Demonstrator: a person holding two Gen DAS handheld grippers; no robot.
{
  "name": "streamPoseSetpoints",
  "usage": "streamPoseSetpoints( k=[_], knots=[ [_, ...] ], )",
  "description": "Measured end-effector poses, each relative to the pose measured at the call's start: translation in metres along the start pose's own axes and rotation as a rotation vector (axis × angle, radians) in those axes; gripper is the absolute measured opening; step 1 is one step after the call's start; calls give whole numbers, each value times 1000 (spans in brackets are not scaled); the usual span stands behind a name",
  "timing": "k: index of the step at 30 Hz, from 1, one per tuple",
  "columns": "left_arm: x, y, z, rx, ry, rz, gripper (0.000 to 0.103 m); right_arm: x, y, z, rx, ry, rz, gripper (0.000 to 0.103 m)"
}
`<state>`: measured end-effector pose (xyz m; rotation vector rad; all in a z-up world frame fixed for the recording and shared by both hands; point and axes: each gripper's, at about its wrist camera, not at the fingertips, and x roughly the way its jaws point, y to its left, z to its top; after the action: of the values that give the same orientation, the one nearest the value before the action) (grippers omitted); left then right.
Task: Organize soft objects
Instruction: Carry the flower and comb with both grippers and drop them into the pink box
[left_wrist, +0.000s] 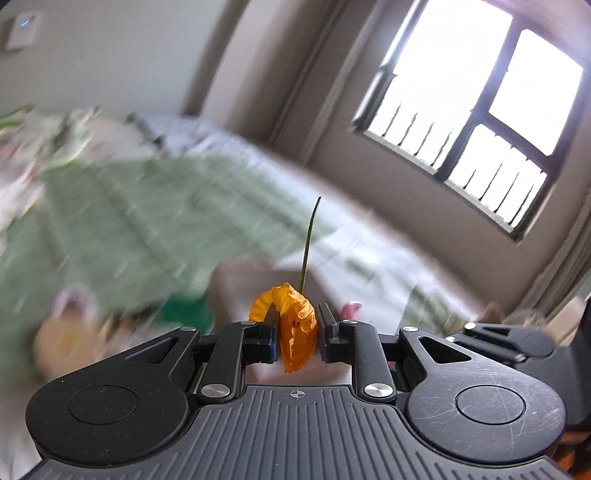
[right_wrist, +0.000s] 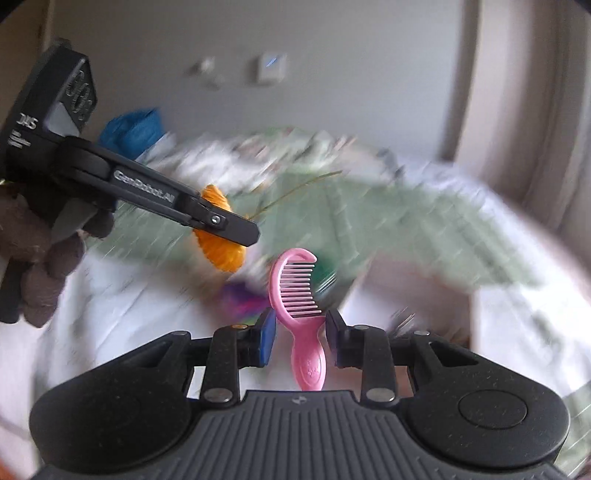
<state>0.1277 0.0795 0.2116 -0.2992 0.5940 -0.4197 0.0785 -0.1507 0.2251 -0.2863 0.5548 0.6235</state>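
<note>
My left gripper (left_wrist: 297, 325) is shut on an orange fabric flower (left_wrist: 295, 328), its thin green stem (left_wrist: 309, 243) pointing up and away. In the right wrist view the left gripper (right_wrist: 236, 229) comes in from the upper left, holding the same orange flower (right_wrist: 221, 254) in the air. My right gripper (right_wrist: 301, 332) is shut on a pink plastic comb (right_wrist: 297, 295), gripped at the neck, teeth pointing up and away. Both are held above a bed with a green blanket (left_wrist: 140, 221). The background is motion blurred.
The bed has white sheets (right_wrist: 122, 302) and a green blanket (right_wrist: 388, 225). Blurred colourful items (right_wrist: 240, 299) lie below the comb. A blue bag (right_wrist: 133, 127) sits by the wall. A window (left_wrist: 476, 107) is at the right. A tan blurred object (left_wrist: 62, 339) lies at the lower left.
</note>
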Motion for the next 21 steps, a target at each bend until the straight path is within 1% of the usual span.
streamPoseSetpoints(
  k=[2,3,4,5,6,7,8,9,10,11,12,14,16,18,21],
  knots=[
    [28,-12,27,21,-29,-35,24,7,-24,15,-11,-45,-75,29],
    [46,-16,39,17,-35,-55,25,14,-37,21,-10,-57,-103,29],
    [65,-18,47,-2,-23,-73,26,21,-48,25,-8,-62,-127,29],
    [92,-16,53,-40,20,-92,27,31,-60,27,1,-65,-152,33],
    [116,-13,54,-77,75,-90,29,42,-72,27,21,-59,-174,50],
    [138,-9,50,-110,125,-67,29,53,-83,25,61,-38,-196,60],
    [162,-6,42,-127,178,-30,29,63,-93,19,124,-7,-212,67],
    [178,-4,34,-125,215,-1,29,70,-100,10,183,16,-194,67],
    [191,-2,23,-115,244,26,29,74,-103,0,218,30,-157,67],
    [200,1,14,-104,261,45,29,77,-105,-14,235,43,-124,67],
    [207,5,5,-99,272,59,29,81,-102,-25,226,62,-113,67],
    [211,13,-8,-102,257,60,29,91,-92,-39,169,119,-107,67],
    [207,18,-13,-104,235,59,29,98,-80,-45,114,143,-86,67],
    [186,30,-6,-108,199,61,29,102,-68,-43,70,129,-54,67],
    [139,37,-9,-97,137,112,29,98,-58,-44,3,84,-41,69]
  ],
)
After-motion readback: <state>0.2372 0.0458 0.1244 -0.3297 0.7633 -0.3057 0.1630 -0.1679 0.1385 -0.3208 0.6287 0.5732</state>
